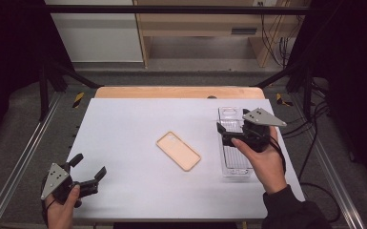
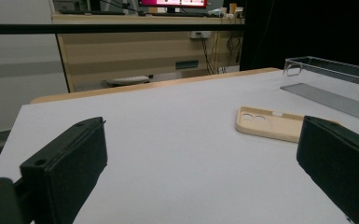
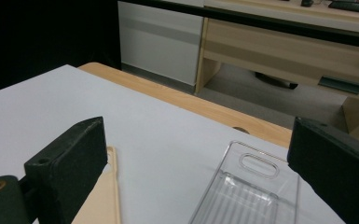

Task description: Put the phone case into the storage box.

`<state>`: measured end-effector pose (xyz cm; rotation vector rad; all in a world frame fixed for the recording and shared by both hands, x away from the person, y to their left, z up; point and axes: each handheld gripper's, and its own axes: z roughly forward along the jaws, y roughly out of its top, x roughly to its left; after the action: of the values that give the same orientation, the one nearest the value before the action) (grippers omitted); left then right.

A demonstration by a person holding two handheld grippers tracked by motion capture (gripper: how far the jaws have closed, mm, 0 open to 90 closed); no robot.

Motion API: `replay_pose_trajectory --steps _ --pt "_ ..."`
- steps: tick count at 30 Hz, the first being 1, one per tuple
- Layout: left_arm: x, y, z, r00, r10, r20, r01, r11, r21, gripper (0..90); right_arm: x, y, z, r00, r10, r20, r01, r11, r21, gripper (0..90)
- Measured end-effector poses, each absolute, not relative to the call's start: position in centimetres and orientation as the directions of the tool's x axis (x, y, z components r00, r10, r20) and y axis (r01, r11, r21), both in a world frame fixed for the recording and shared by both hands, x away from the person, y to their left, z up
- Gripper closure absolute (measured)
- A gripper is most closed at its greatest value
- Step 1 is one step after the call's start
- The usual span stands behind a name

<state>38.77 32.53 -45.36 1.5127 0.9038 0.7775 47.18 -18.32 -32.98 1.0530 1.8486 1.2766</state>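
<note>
A white table [image 1: 133, 191] with a bare wooden strip along its far edge carries two things. The larger is a clear plastic tray [image 1: 232, 164], long and narrow, lying at the right side with its long axis running near to far. Its walls are see-through, its floor is ribbed with fine lines, and an oval handle slot is cut into the far end wall, as the right gripper view makes plain [image 3: 260, 165].

The smaller is a phone case [image 1: 178, 150], lying flat near the middle of the table, just left of the tray and apart from it. It is pale tan, a thin rounded rectangle set at a slant, its far end turned to the left. In the left gripper view [image 2: 268, 123] two round camera holes show at one end and a low raised lip runs along the edge.

The right gripper [image 1: 225, 132] hangs over the tray, jaws spread wide, holding nothing. The left gripper [image 1: 88, 168] is at the near left corner of the table, well apart from the case, jaws likewise wide and empty.
</note>
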Motion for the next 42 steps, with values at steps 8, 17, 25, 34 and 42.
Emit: replay_pose_trajectory --steps 8,17,25,34,42 --pt "38.8 32.6 -45.3 0.484 0.875 -0.011 0.119 -0.053 0.992 1.4 49.3 -16.5 -33.5 -0.456 0.886 -0.086 0.31 0.249 0.917 6.4" --pt "38.9 32.5 -45.3 0.49 0.872 -0.01 0.119 -0.055 0.991 1.4 51.6 -13.5 -34.6 -0.473 0.879 -0.069 0.384 0.276 0.881 6.4" --pt "38.9 32.6 -45.3 0.49 0.871 -0.01 0.119 -0.056 0.991 1.5 53.8 -11.7 -36.3 -0.466 0.884 -0.04 0.455 0.278 0.846 6.5" --pt "39.0 32.6 -45.4 0.49 0.872 -0.006 0.119 -0.06 0.991 1.5 55.2 -10.8 -37.8 -0.461 0.887 -0.025 0.512 0.289 0.809 7.3" --pt "39.0 32.6 -45.4 0.492 0.871 -0.004 0.119 -0.063 0.991 1.5 55.9 -9.8 -39.0 -0.466 0.885 -0.024 0.557 0.314 0.769 8.0"
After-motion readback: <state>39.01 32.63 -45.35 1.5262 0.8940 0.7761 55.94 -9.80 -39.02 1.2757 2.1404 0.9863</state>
